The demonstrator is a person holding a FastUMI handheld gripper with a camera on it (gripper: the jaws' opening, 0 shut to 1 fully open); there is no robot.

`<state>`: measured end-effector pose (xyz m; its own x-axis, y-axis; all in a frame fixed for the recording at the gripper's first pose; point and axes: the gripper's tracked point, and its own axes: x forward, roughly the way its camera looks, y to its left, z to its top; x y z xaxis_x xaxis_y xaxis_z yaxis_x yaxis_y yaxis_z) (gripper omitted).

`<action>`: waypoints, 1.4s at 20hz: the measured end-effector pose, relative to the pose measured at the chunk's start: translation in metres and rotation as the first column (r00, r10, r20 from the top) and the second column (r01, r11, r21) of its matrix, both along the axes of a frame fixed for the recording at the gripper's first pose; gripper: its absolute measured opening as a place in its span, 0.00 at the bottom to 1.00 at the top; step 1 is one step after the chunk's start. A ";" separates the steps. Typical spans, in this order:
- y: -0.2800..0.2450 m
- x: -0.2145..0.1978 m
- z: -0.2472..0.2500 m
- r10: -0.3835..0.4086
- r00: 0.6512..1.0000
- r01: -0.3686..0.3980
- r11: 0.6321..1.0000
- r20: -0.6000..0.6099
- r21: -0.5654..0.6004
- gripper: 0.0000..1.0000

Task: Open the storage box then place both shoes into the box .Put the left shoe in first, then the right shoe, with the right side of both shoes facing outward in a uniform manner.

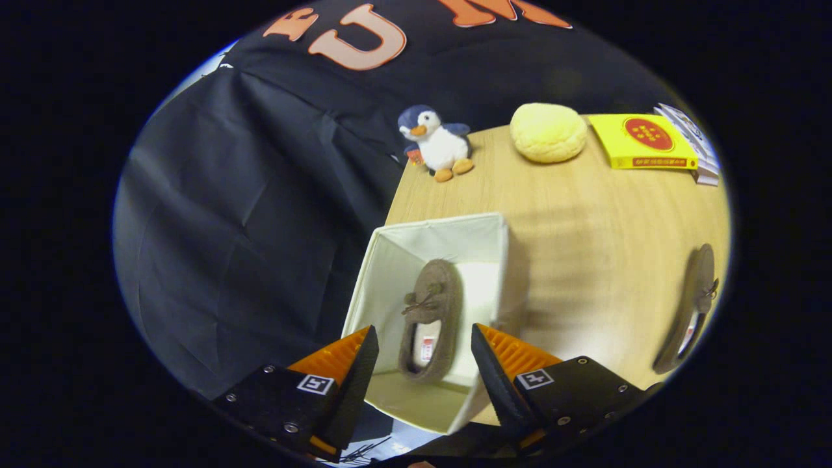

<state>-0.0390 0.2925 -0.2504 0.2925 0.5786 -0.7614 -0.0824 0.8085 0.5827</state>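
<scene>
Your booth wall (247, 195) of black cloth takes up the far and left part of the scene, hanging in folds down past the left edge of the bench.

The bench (585, 214) is a light wood surface running from the near right to the far wall.

The storage box (403, 260) is a pale fabric box with its top open. It stands at the left edge of the bench, just ahead of your claw. Its near corner sits between the two fingers.

One shoe (432, 318) lies inside the box on its floor. It is a brown slipper with a small bow on the toe, toe pointing far, heel near. A label shows in its opening.

The second shoe (689, 305) of the same kind lies on the bench well to the right of the box, apart from it.

At the far edge of the bench you have a yellow flat box (643, 143) at the right, with a pale printed packet (699, 146) beside it on the right. A round yellow cushion-like object (548, 132) sits to the left of the flat box. A plush penguin (437, 143) stands at the far left corner.

Your claw (422, 354) hovers above the near side of the storage box. Its fingers stand wide apart and hold nothing; the shoe in the box shows between them, below them.
</scene>
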 end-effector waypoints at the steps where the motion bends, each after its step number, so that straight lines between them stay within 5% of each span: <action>1: -0.022 0.001 0.001 -0.012 1.000 0.012 1.000 0.025 -0.025 0.89; 7: -0.142 -0.013 -0.027 -0.123 0.990 0.131 0.978 0.063 -0.160 0.94; 16: -0.290 -0.054 -0.097 -0.231 0.973 0.222 0.893 0.024 -0.391 0.94; 22: -0.335 -0.065 -0.151 -0.240 0.971 0.217 0.870 0.004 -0.444 0.77; 28: -0.343 -0.050 -0.191 -0.220 0.971 0.237 0.857 0.090 -0.458 0.49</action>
